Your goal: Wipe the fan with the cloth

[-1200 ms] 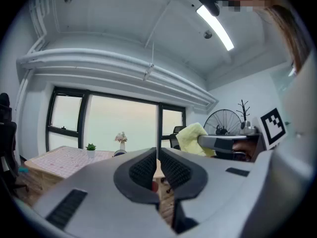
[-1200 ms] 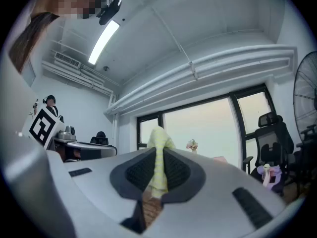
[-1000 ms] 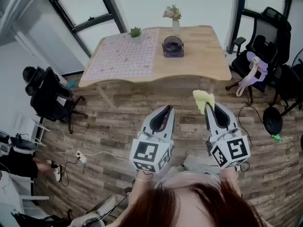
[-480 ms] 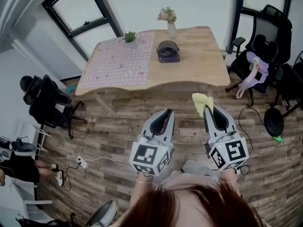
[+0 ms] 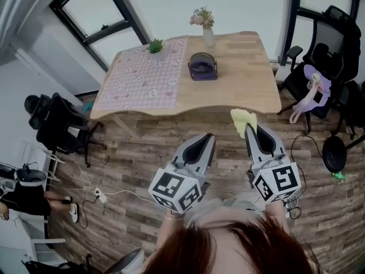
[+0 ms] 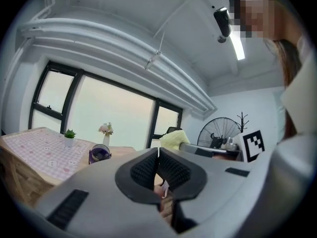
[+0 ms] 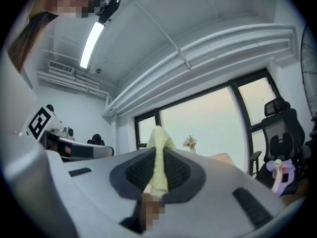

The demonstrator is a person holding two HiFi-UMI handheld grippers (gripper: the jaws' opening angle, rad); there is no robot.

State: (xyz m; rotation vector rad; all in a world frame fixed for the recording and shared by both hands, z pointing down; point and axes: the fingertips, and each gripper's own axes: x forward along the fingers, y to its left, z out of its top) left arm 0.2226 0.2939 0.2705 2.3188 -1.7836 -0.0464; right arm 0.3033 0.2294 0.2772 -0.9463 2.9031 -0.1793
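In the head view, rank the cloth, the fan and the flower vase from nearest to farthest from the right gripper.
1. Yellow cloth, clamped in the right gripper itself.
2. Purple fan, on the table, ahead-left.
3. Flower vase, at its far edge, behind the fan.

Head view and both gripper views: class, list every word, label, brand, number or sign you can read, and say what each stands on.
No words, brands or numbers can be read in any view.
Left cube, on the left tongs: black-and-white square code, no letters.
Right cube, on the right tongs: same kind, no letters.
Cloth in the right tongs: no print visible.
Tablecloth: motifs too small to read.
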